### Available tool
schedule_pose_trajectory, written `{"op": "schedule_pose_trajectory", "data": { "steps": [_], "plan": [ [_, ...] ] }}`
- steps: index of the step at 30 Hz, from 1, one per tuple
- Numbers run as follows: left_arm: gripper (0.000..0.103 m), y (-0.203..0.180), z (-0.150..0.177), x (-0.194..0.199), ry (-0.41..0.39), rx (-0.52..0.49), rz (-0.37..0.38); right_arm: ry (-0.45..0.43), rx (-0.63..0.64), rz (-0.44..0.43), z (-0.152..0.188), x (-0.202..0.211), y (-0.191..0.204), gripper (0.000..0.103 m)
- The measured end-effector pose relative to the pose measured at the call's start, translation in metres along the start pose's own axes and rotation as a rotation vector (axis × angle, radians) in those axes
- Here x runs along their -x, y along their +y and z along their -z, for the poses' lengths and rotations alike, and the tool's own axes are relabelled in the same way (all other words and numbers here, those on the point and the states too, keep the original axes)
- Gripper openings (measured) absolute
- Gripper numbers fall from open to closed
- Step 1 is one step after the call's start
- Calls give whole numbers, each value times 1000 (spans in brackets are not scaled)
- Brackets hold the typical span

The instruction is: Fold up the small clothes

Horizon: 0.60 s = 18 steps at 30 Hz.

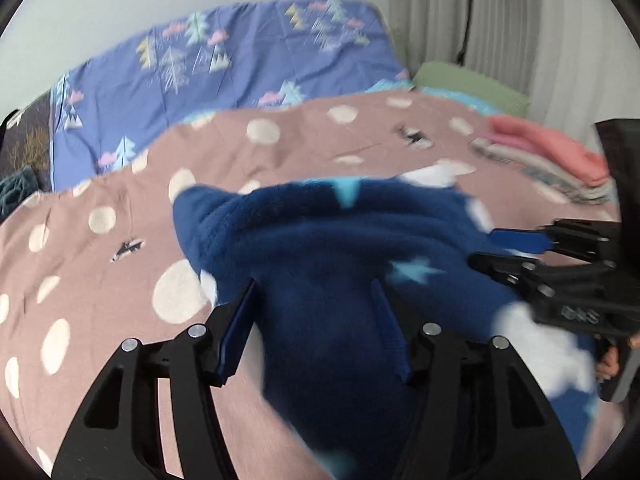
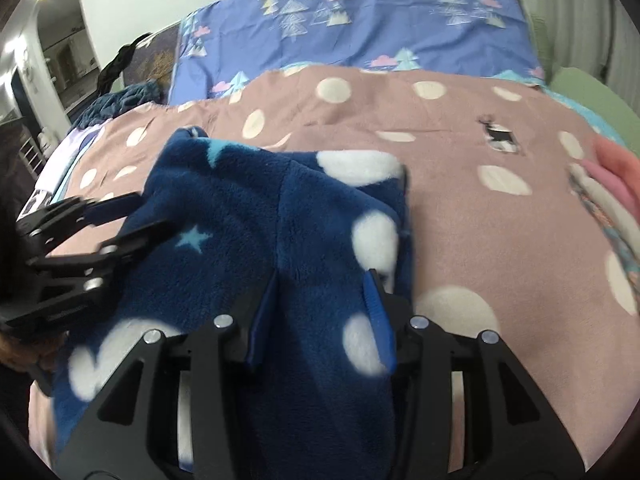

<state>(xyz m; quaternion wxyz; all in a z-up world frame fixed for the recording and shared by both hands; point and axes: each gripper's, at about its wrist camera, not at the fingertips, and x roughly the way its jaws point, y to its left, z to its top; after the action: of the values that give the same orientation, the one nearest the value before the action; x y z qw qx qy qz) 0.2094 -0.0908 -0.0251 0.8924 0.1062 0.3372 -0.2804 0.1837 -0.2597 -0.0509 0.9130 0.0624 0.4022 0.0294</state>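
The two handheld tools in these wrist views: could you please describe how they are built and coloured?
Both tools, left tool and right tool, look alike: matte black plastic frames with triangular cut-outs, round silver pivot bolts, and two flat fingers faced with blue pads. The right tool's side carries faint embossed lettering, too blurred to read. No cables or sleeves are visible.

A pink dotted blanket (image 2: 460, 216) covers the bed below a blue tree-print sheet (image 2: 360, 32), beside grey curtains (image 1: 500, 20).

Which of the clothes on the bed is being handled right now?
The navy fleece with stars and white spots; both grippers are on it. The pink stack lies untouched at the side.
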Motion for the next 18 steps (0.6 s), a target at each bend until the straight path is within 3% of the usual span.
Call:
{"op": "schedule_pose_trajectory", "data": {
  "steps": [1,2,4,6,9,11,14,18],
  "plan": [
    [59,-2,4,14,-27,0,32,-6,-24,-13,3,13,-2,40],
    [59,-5,9,30,-55,-1,60,-22,-42,-55,8,33,-2,27],
    [60,-13,25,57,-85,-3,104,-48,-24,-114,20,59,1,13],
    [60,-20,48,69,-82,2,143,-36,26,-162,41,75,7,13],
    [62,-26,79,51,-9,21,173,20,25,-115,73,59,5,11],
    [63,-36,92,36,-32,-40,99,13,-3,-127,79,49,1,10],
    [63,-36,81,39,-4,-11,71,24,-39,-106,73,51,4,10],
    [63,-47,81,71,-37,-18,24,8,-20,-99,78,66,7,13]
  ]
}}
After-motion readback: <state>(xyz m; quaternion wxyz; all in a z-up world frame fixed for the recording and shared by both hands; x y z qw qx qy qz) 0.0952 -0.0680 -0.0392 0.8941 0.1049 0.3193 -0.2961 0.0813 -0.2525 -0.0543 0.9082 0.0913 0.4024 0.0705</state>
